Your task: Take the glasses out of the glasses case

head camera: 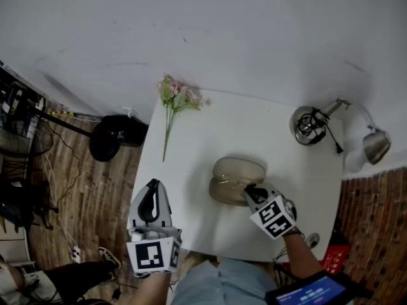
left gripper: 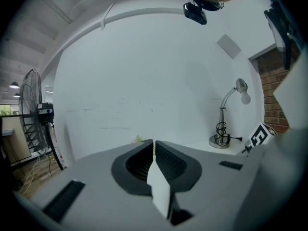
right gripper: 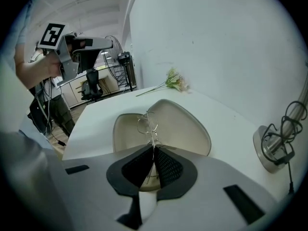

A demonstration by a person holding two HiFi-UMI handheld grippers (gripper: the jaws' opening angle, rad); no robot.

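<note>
An open beige glasses case (head camera: pixel 235 180) lies on the white table (head camera: pixel 191 170), right of centre. In the right gripper view its two shells (right gripper: pixel 185 126) gape toward me, and thin wire-framed glasses (right gripper: pixel 147 124) stand up out of them. My right gripper (head camera: pixel 249 192) reaches down into the case and is shut on the glasses' frame (right gripper: pixel 154 148). My left gripper (head camera: pixel 151 202) hovers over the table's near left edge, away from the case. Its jaws (left gripper: pixel 154 143) are shut with nothing between them, pointing at the far wall.
A sprig of pink flowers (head camera: pixel 177 100) lies at the table's far left. A desk lamp (head camera: pixel 313 124) with a coiled cord stands at the far right corner. A floor fan (head camera: pixel 114 137) stands left of the table on the wooden floor. A brick wall (head camera: pixel 375 221) is at the right.
</note>
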